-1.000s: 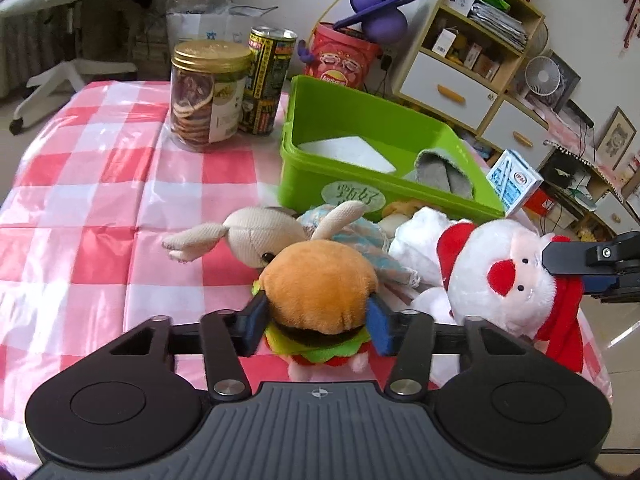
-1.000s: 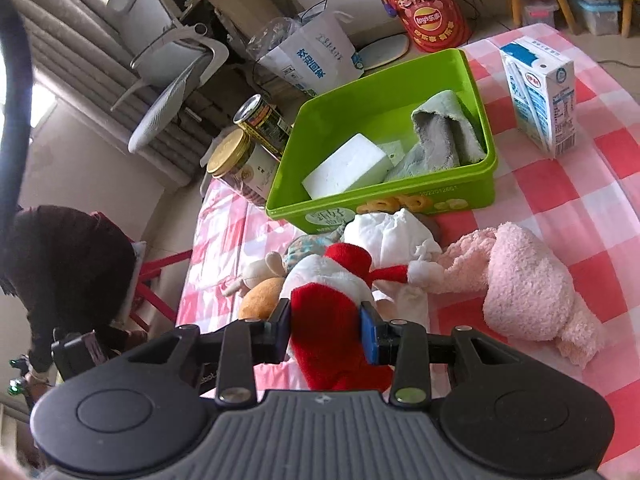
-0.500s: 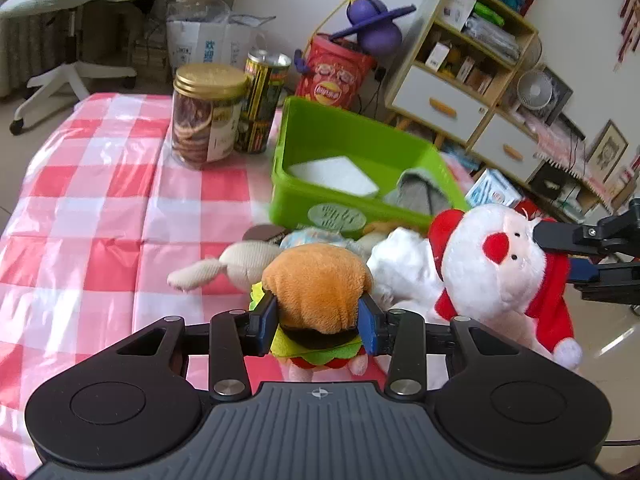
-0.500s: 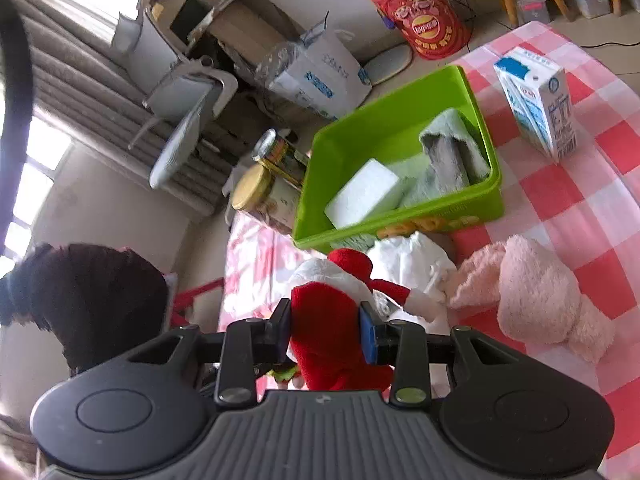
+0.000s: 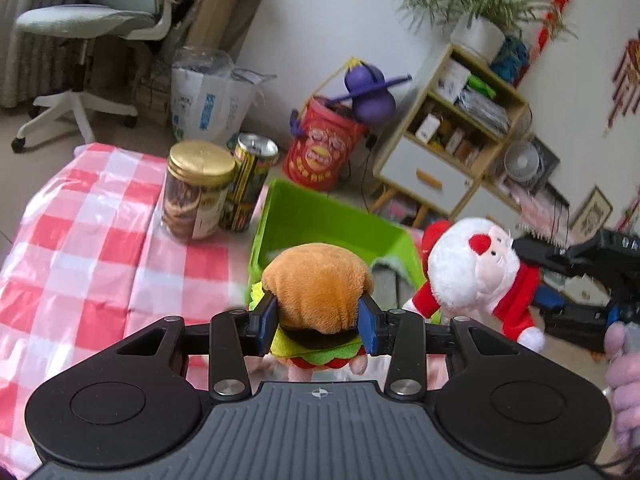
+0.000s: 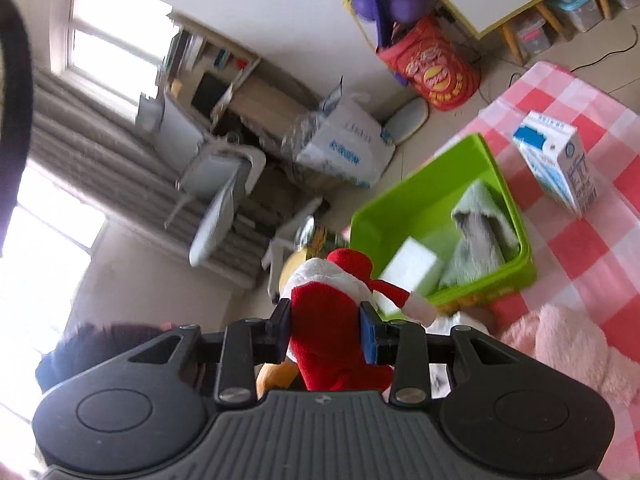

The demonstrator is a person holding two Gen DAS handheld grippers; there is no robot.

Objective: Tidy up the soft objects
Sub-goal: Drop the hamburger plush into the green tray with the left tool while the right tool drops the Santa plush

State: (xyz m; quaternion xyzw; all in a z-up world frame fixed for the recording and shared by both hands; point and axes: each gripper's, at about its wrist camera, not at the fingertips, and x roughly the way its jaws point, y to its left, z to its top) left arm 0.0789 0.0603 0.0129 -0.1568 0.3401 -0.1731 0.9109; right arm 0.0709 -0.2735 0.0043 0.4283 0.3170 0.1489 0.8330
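Observation:
My left gripper (image 5: 317, 320) is shut on a plush hamburger (image 5: 316, 280), held in the air in front of the green bin (image 5: 304, 216). My right gripper (image 6: 325, 332) is shut on the red body of a Santa plush (image 6: 332, 320), lifted off the table; the same Santa plush (image 5: 476, 264) hangs at the right of the left wrist view. The green bin (image 6: 496, 184) holds a white foam block (image 6: 412, 264) and a grey-green cloth (image 6: 480, 232). A pink plush (image 6: 576, 348) lies on the checked cloth at the right.
A gold-lidded jar (image 5: 196, 188) and a tall can (image 5: 248, 184) stand left of the bin. A milk carton (image 6: 560, 164) stands right of it. The red-and-white checked tablecloth (image 5: 80, 248) covers the table. An office chair, a red bucket and shelves are beyond.
Both grippers have risen with their plush toys, and the left jaws squeezed the hamburger tighter. The Santa left the table. The rabbit plush and pile below dropped out of the left view.

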